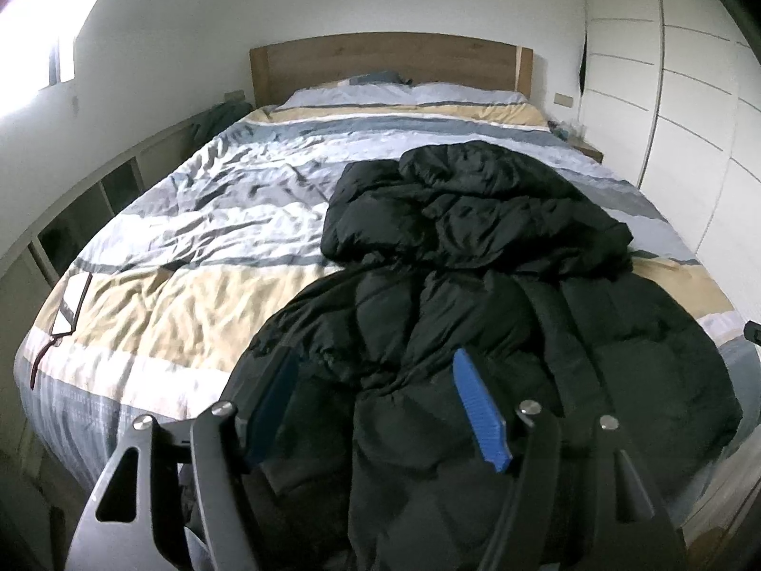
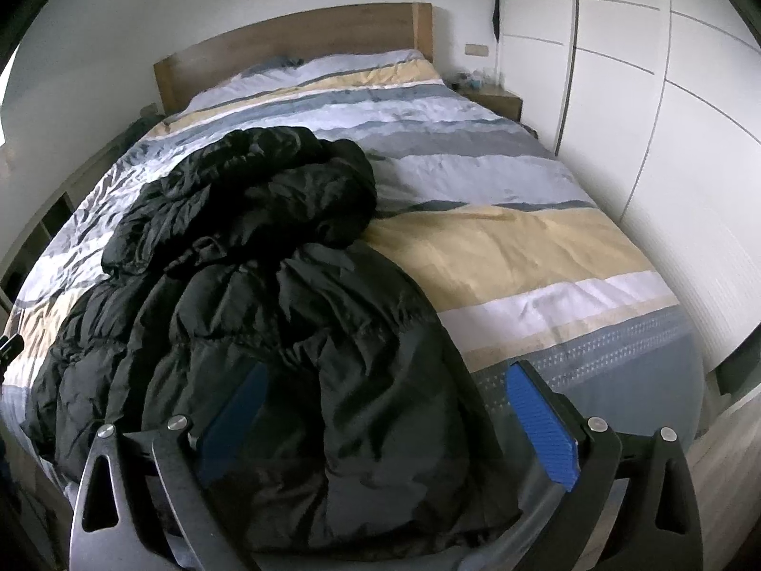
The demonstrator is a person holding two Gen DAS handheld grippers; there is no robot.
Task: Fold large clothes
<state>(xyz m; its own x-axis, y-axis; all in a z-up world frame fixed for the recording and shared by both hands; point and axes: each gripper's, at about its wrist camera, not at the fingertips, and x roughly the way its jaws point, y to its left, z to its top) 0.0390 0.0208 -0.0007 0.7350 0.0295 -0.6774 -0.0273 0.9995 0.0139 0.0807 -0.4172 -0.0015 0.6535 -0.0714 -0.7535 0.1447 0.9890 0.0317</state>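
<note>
Across the near end of the bed (image 1: 180,314), a black puffer jacket (image 1: 475,295) is lying in a rumpled heap, its lower part spreading toward the foot edge and its upper part bunching up farther along the striped duvet (image 2: 513,247). In the left wrist view the left gripper (image 1: 375,380) is hanging over the jacket's near hem with its jaws standing wide; the blue pads (image 1: 478,409) are flanking a puffed ridge of fabric, and they do not seem to be pressing on it, though the dark cloth is making that hard to judge. In the right wrist view the right gripper (image 2: 387,404) is also standing wide open, straddling the jacket's near right corner, with one pad over the black fabric and the other over the grey band of the duvet. A wooden headboard (image 1: 385,62) is closing off the far end of the bed, white wardrobe doors (image 2: 618,95) are running along the right-hand wall, and a small wooden nightstand (image 2: 494,97) is sitting between them. A flat white object with a dark border (image 1: 71,304) is lying near the bed's left edge.
</note>
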